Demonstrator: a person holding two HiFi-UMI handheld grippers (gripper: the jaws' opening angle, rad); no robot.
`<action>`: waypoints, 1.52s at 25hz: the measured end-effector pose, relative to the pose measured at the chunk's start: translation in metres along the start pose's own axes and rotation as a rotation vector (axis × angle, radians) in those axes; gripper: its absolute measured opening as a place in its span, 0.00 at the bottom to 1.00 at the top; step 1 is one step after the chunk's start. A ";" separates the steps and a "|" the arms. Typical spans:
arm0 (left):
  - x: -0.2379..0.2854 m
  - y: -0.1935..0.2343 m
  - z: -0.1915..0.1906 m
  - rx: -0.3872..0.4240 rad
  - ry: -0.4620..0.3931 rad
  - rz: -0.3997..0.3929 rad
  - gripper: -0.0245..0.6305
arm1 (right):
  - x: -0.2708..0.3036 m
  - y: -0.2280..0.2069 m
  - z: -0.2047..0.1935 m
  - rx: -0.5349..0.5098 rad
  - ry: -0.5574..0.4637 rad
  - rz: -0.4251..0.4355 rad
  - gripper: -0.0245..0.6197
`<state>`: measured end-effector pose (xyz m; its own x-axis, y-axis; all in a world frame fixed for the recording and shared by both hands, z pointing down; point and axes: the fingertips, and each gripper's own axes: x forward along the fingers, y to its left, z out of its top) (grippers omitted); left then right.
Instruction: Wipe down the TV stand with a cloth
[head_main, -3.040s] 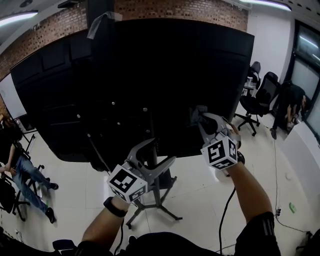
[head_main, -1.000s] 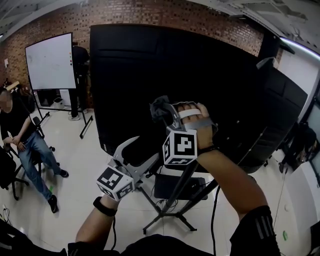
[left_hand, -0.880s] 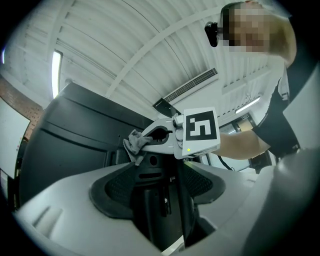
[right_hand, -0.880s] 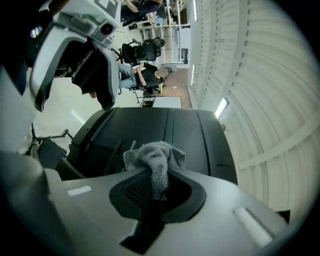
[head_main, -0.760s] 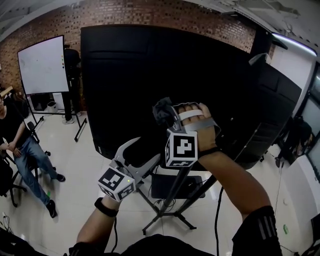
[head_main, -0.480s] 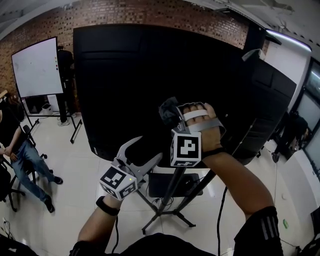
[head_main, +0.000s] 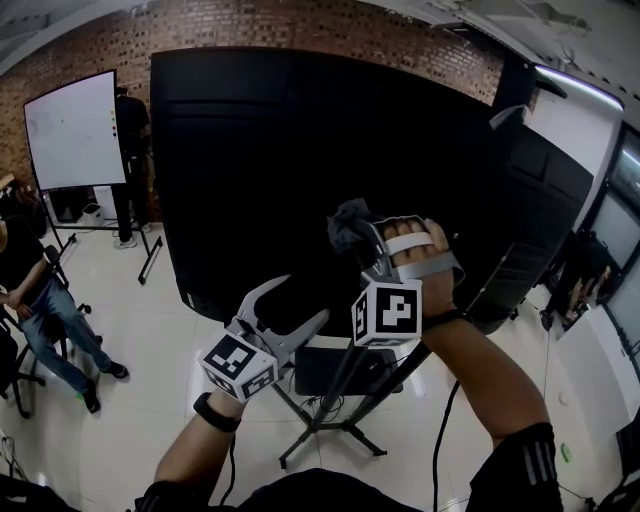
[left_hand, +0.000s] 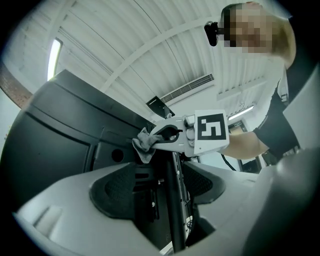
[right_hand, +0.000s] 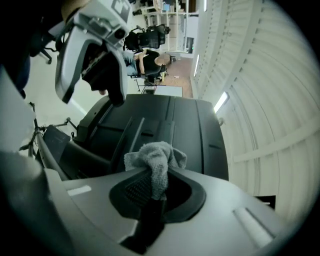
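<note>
A big black TV back panel stands on a stand with a dark pole and splayed legs. My right gripper is shut on a crumpled grey cloth, held up against the panel's lower middle; I cannot tell whether it touches. In the right gripper view the cloth bulges out of the shut right gripper. My left gripper hangs open and empty below and to the left. The left gripper view shows its open jaws, the pole and the cloth.
A whiteboard on a wheeled frame stands at the left, a person beside it. Another person sits on a chair at the far left. A black box sits by the stand's pole. A cable hangs from my right arm.
The view has swung toward the panel's left side. The right gripper with the cloth has shifted a little right and lower across the black panel. The left gripper stays open below.
</note>
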<state>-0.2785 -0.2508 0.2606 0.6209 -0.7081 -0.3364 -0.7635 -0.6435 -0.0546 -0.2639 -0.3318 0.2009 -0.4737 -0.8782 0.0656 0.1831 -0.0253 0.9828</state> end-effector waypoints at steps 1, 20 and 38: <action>-0.003 0.003 0.002 0.001 0.003 0.010 0.53 | -0.003 -0.002 0.010 0.038 -0.035 0.007 0.10; -0.067 0.041 -0.020 -0.010 0.066 0.165 0.53 | 0.056 0.056 0.096 -0.050 -0.121 0.106 0.10; -0.016 -0.003 -0.026 -0.032 0.055 0.031 0.53 | 0.025 0.068 0.002 -0.094 0.077 0.117 0.09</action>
<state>-0.2815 -0.2447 0.2902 0.6062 -0.7425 -0.2849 -0.7772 -0.6291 -0.0140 -0.2649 -0.3541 0.2701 -0.3779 -0.9117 0.1615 0.3144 0.0377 0.9485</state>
